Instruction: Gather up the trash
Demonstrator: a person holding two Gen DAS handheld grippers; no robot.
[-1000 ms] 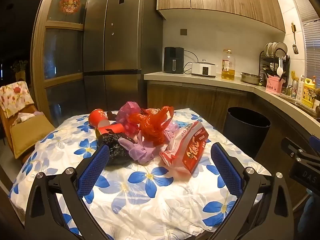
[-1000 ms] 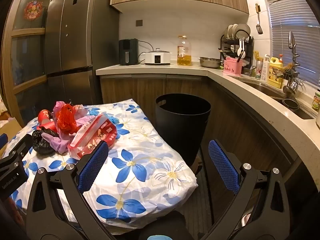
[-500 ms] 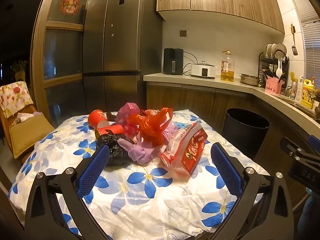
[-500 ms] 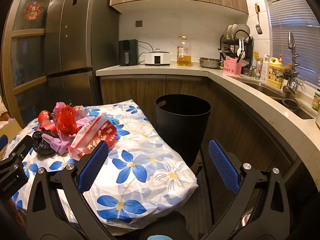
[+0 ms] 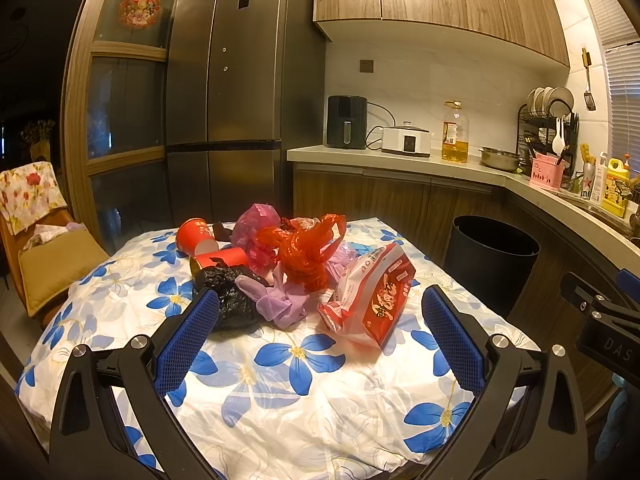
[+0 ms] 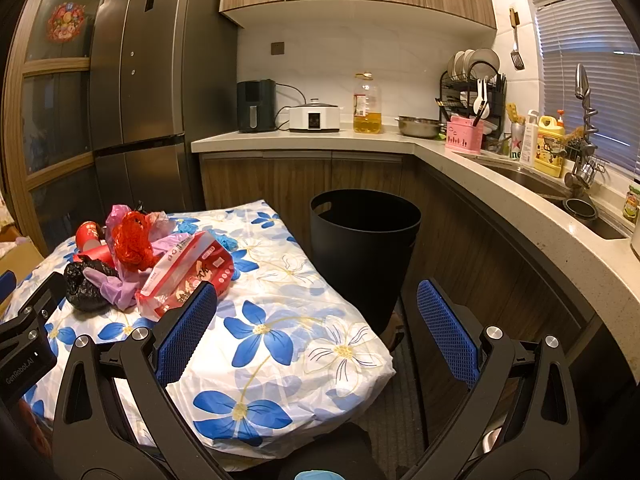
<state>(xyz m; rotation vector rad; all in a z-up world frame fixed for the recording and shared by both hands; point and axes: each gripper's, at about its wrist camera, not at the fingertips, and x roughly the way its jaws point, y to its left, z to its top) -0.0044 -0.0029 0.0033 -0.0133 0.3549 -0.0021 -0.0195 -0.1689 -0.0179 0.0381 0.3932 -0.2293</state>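
Both hand-held grippers spread wide, nothing between the pads; neither touches any trash yet.

Left hand-held gripper (image 5: 320,344): hovers over the near edge of the worktop (image 5: 280,408), aimed straight at the trash pile (image 5: 280,268). Pile sits ahead of it, roughly centred between the fingers. Black bag (image 5: 234,300) just beyond the left finger, snack bag (image 5: 370,300) ahead toward the right finger. Red cups (image 5: 198,236) at the far side.

Right hand-held gripper (image 6: 316,324): held off the worktop's right corner, pointing at the bin (image 6: 362,252), which stands on the floor just ahead, beside the worktop. Pile lies ahead-left of it.

Judgement: trash heaped in one spot for easy picking; bin close alongside so each carry is short. Nothing collected yet as far as seen; bin interior too dark to tell.
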